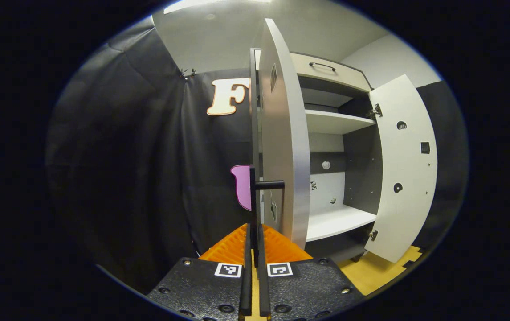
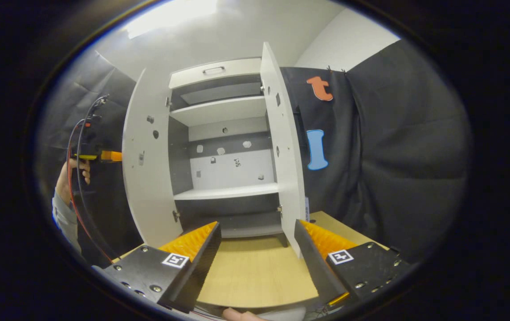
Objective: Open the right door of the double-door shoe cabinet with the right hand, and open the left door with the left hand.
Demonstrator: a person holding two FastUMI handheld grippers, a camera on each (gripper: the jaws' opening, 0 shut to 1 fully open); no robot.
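Note:
The shoe cabinet (image 2: 219, 91) stands with both doors swung wide. In the left gripper view, the left door (image 1: 283, 147) is seen nearly edge-on right ahead. My left gripper (image 1: 255, 229) is shut on that door's thin black bar handle (image 1: 253, 196). The right door (image 1: 404, 165) hangs open farther off. In the right gripper view, my right gripper (image 2: 258, 249) is open in front of the cabinet with nothing between its fingers. The right door (image 2: 283, 147) rises just beyond its right finger (image 2: 315, 256). A hand (image 2: 70, 178) holds the left gripper (image 2: 105, 156) behind the left door (image 2: 148, 165).
Bare white shelves (image 2: 226, 191) sit inside, and a drawer (image 2: 214, 71) with a handle runs across the top. The cabinet stands on a light wooden floor panel (image 2: 255, 272). Black cloth walls (image 2: 393, 156) close in on both sides.

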